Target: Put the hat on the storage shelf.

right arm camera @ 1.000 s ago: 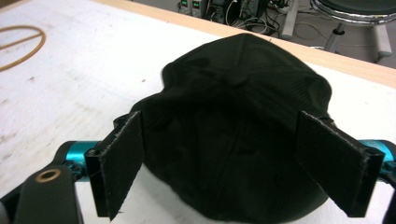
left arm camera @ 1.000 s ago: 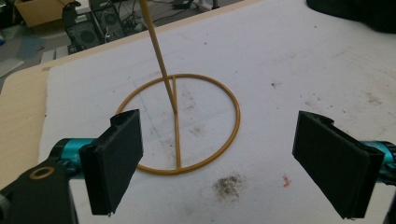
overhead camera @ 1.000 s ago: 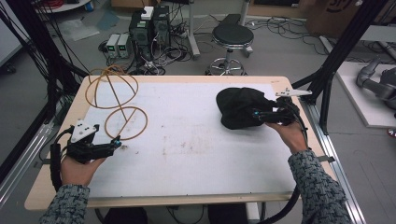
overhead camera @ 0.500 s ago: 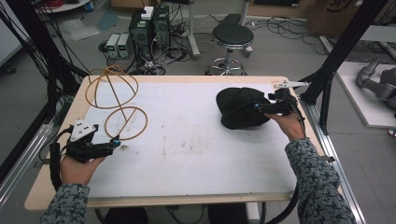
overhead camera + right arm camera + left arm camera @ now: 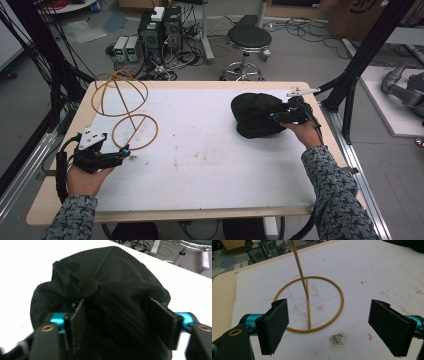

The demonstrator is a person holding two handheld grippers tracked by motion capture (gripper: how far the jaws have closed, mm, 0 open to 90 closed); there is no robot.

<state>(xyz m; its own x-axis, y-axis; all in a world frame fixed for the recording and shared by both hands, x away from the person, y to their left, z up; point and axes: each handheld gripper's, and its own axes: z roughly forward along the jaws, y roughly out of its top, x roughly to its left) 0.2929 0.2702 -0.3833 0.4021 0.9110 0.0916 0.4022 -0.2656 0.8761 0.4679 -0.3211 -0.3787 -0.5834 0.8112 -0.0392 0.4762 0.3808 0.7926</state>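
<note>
Black cap now farther back, right gripper astride it

Even, bright overhead light fell softly with faint shadows, the white desk mat nearly blown out in the right gripper view, where the black cap lost detail and the near claw blurred.

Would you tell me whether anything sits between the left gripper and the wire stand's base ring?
Nothing visible does. The left gripper is open just short of the base ring, with only stained white mat between them.
</note>
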